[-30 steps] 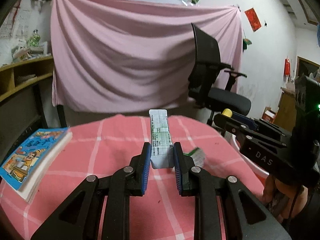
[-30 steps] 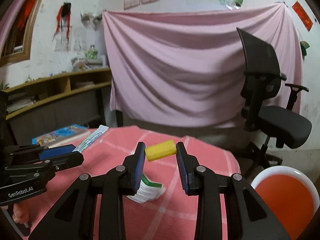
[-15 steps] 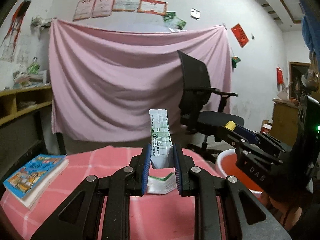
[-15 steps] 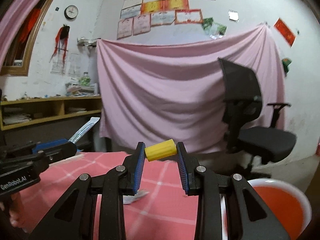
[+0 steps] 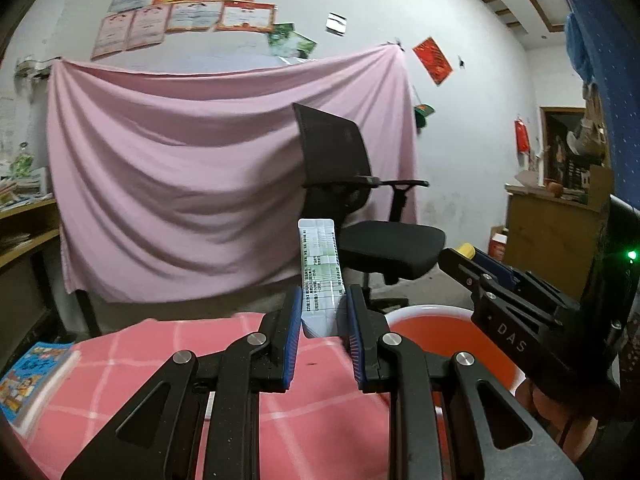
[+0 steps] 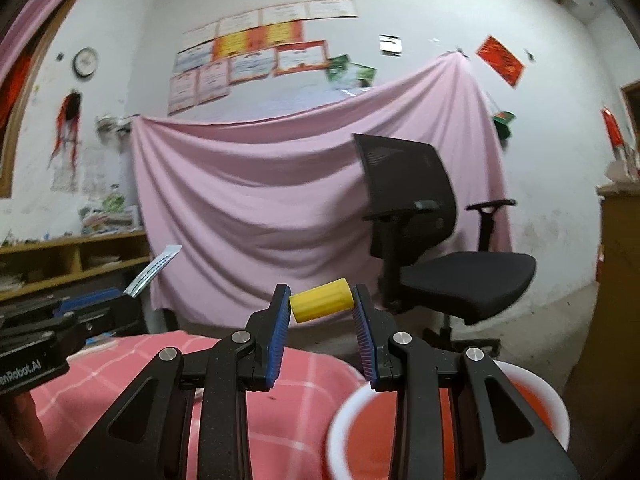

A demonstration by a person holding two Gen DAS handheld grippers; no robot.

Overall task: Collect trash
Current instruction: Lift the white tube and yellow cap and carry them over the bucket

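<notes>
Sachet [image 5: 319,276]: light, limp foil, pinched at its near end in the left gripper [image 5: 322,334], standing upright. Yellow cylinder [image 6: 322,305]: small, stiff, likely slippery, clamped endwise in the right gripper [image 6: 322,334]. Bin [image 6: 536,404] lies near right, beside the surface [image 5: 160,344].

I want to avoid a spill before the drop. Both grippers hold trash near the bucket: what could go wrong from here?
1. The long white and green printed packet is pinched only at its lower end by the left gripper, so it may tip or slip out.
2. The small yellow ribbed cylinder sits at the very tips of the right gripper and could roll free.
3. The white-rimmed red bucket lies low beside the pink checked tablecloth; an early release may miss it.
</notes>
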